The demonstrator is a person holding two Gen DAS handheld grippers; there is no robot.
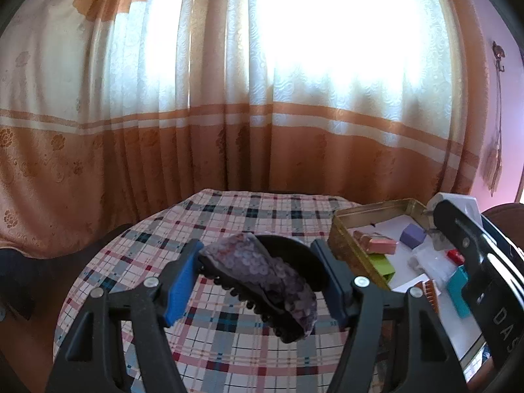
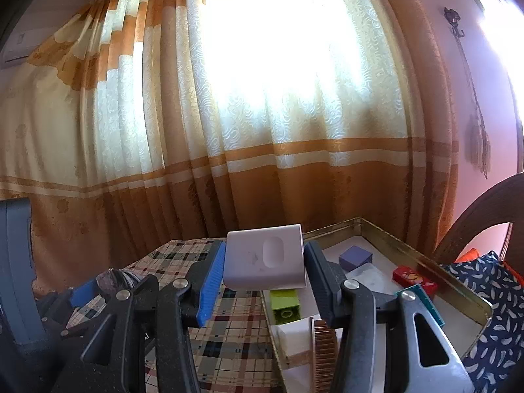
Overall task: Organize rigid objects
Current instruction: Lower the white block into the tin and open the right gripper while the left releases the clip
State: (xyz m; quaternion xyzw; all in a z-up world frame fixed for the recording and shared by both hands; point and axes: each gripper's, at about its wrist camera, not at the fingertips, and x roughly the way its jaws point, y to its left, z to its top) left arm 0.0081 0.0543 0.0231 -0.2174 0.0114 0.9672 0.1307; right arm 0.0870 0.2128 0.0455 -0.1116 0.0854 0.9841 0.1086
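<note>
Grippers over a plaid-clothed counter (image 1: 229,353): the left hand-held gripper (image 1: 258,278) pinches a purple sequinned hair claw clip (image 1: 262,271), the right hand-held gripper (image 2: 265,281) clamps a white rounded plastic box (image 2: 265,258) beside a gold-rimmed metal tray (image 2: 425,262) of small blocks

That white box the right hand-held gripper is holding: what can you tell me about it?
The white box is a smooth, rounded block that looks like plastic, with an oval dimple on the side facing the camera. It sits upright between the right hand-held gripper and its fingers, which press on its two sides. It is held in the air, by the near edge of the gold tray.
</note>
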